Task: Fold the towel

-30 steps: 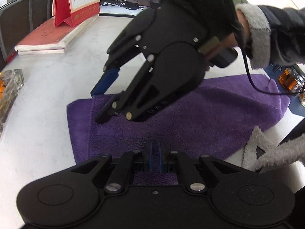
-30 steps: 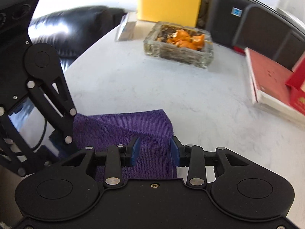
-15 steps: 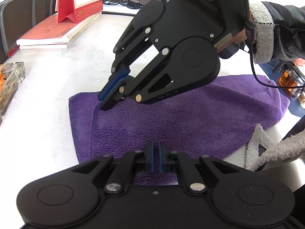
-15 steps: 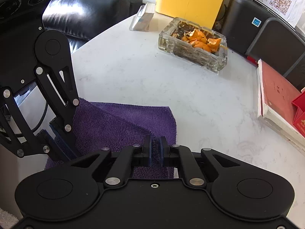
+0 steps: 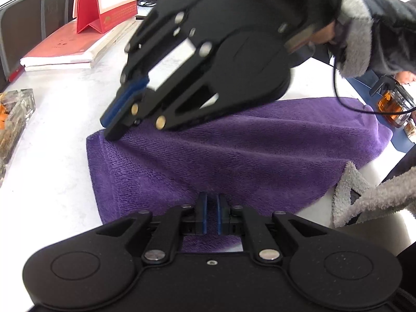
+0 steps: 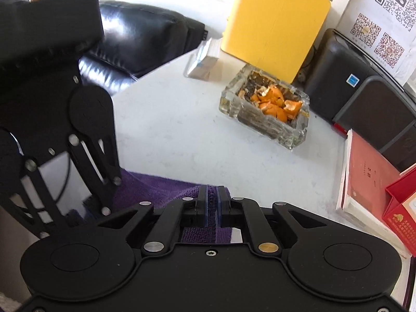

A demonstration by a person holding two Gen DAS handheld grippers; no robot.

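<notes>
A purple towel [image 5: 247, 153] lies spread on the white table [image 5: 59, 109]. My left gripper [image 5: 212, 209] is shut on the towel's near edge, and creases run up into its pads. In the left wrist view my right gripper [image 5: 117, 127] pinches the towel's far left corner, which is raised a little off the table. The right wrist view shows that gripper [image 6: 212, 201] shut with purple towel [image 6: 156, 189] between its blue pads. My left gripper [image 6: 80, 212] stands close at the left of that view, its tips partly hidden.
A glass ashtray [image 6: 265, 114] full of orange peel sits beyond the towel corner. Red books [image 5: 65, 49] and a red desk calendar [image 5: 104, 2] lie further back. A glass pot of amber liquid [image 5: 392, 104] stands at the right edge. A black sofa [image 6: 145, 33] borders the table.
My right gripper went from open over the towel's corner to shut on it, then rolled and lifted the corner slightly. The left gripper stayed put, shut on the near edge.
</notes>
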